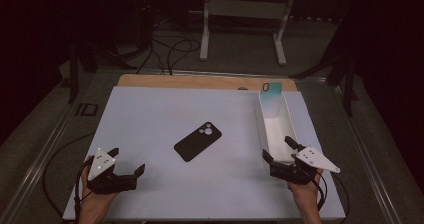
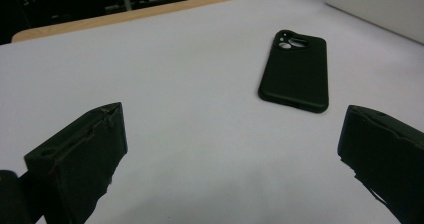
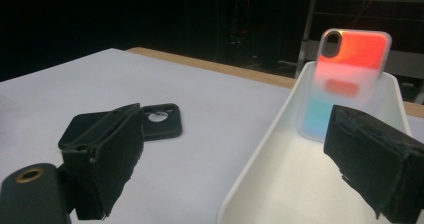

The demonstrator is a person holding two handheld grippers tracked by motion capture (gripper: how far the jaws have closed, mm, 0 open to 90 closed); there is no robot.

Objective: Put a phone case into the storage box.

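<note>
Black phone case [image 1: 197, 141] flat at mid-desk [image 1: 150, 114], left gripper [image 1: 126, 171] near it with fingers spread wide and empty, right gripper [image 1: 280, 153] fingers open astride near wall of white tray [image 1: 290, 126], gradient phone case [image 1: 271, 98] leaning upright inside.

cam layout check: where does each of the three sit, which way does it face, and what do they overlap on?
High view: above the person's side of the table, looking forward and down on the white board; both hands show, holding the left claw and right claw.
Left gripper view: on the left claw, low, facing the black phone case; open jaws show.
Right gripper view: on the right claw, facing along the white tray to the colourful case.
Shared: all three show the black case and the tray.
</note>
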